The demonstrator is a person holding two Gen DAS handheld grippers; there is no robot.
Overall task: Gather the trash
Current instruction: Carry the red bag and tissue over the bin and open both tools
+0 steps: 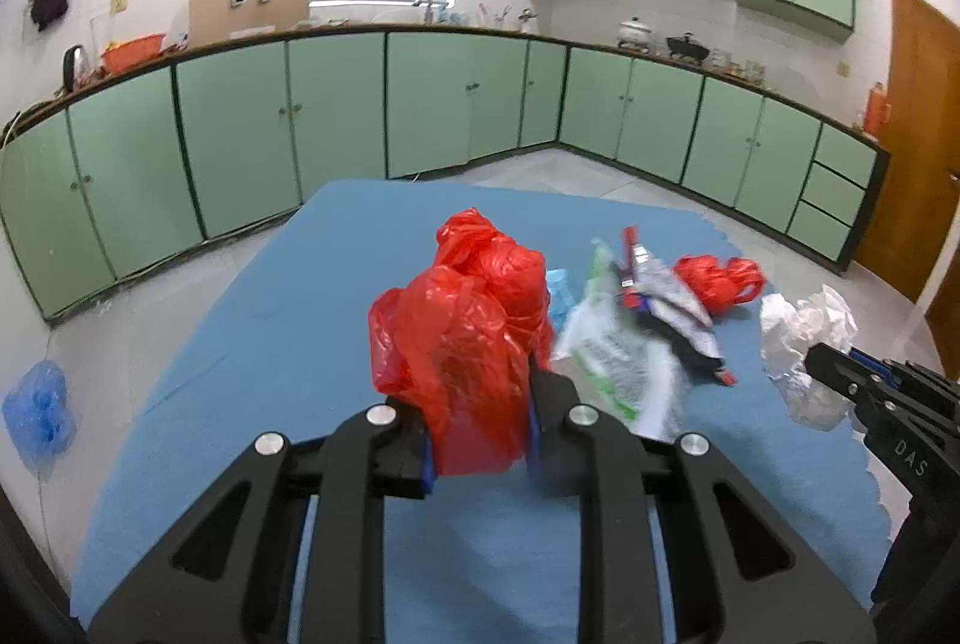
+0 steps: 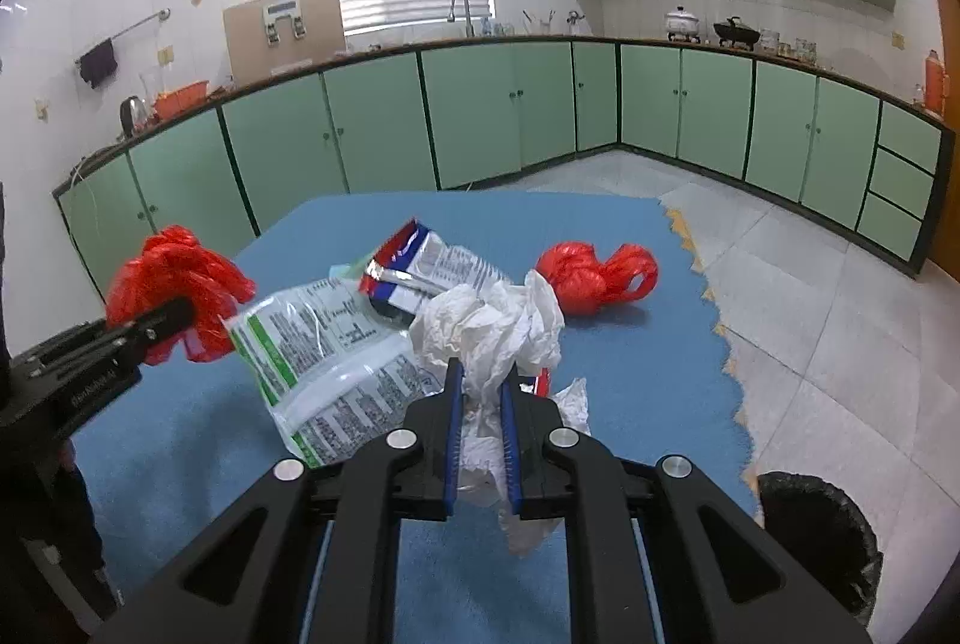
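My left gripper (image 1: pixel 480 392) is shut on a crumpled red plastic bag (image 1: pixel 462 320), held above the blue table (image 1: pixel 288 320). The right wrist view shows that bag (image 2: pixel 174 278) at the left, in the left gripper (image 2: pixel 174 314). My right gripper (image 2: pixel 483 374) is shut on a wad of white crumpled paper (image 2: pixel 486 326), seen in the left wrist view (image 1: pixel 804 338) at the far right. On the table lie a white-and-green wrapper (image 2: pixel 324 356), a red, blue and silver packet (image 2: pixel 420 266) and a second red bag (image 2: pixel 588 278).
A black bin (image 2: pixel 822 530) with a dark liner stands on the floor by the table's right edge. A blue plastic bag (image 1: pixel 39 410) lies on the floor at the left. Green cabinets (image 1: pixel 336 116) line the walls beyond the table.
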